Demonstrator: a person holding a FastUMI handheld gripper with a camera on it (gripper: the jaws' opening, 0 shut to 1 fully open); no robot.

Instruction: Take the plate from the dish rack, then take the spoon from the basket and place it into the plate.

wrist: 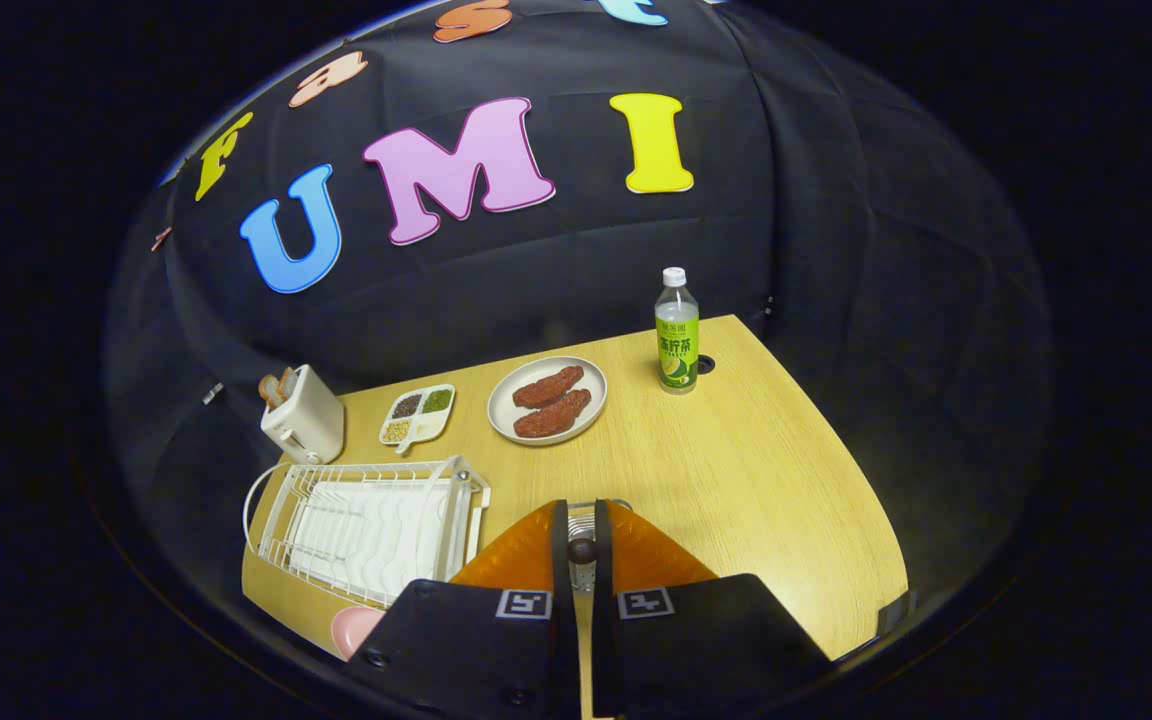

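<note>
The gripper (584,520) hung over the near part of the table (756,470). Its two fingers (526,555) were very close, with just a thin gap between them. A small dark knob (581,550) sat in that gap. I think it was the end of the spoon. Some shiny wire (584,578) showed in the gap too, likely the basket under the gripper. I could not tell if both fingers pressed on the knob.

The fingers were probably lined up over the basket so they could pinch the spoon and lift it out.

The rack (366,530) stood just beside the fingers, and its slots looked bare. A pink plate (356,625) lay on the table near the rack, half hidden by the gripper. It looked ready for the spoon.

Beyond the fingers were other things. A dish (547,400) held two brown bits of meat. A little tray (418,412) had seeds and grains in its own small parts. A toaster (301,415) had bread sticking up. A bottle (677,335) stood tall and shut.
</note>
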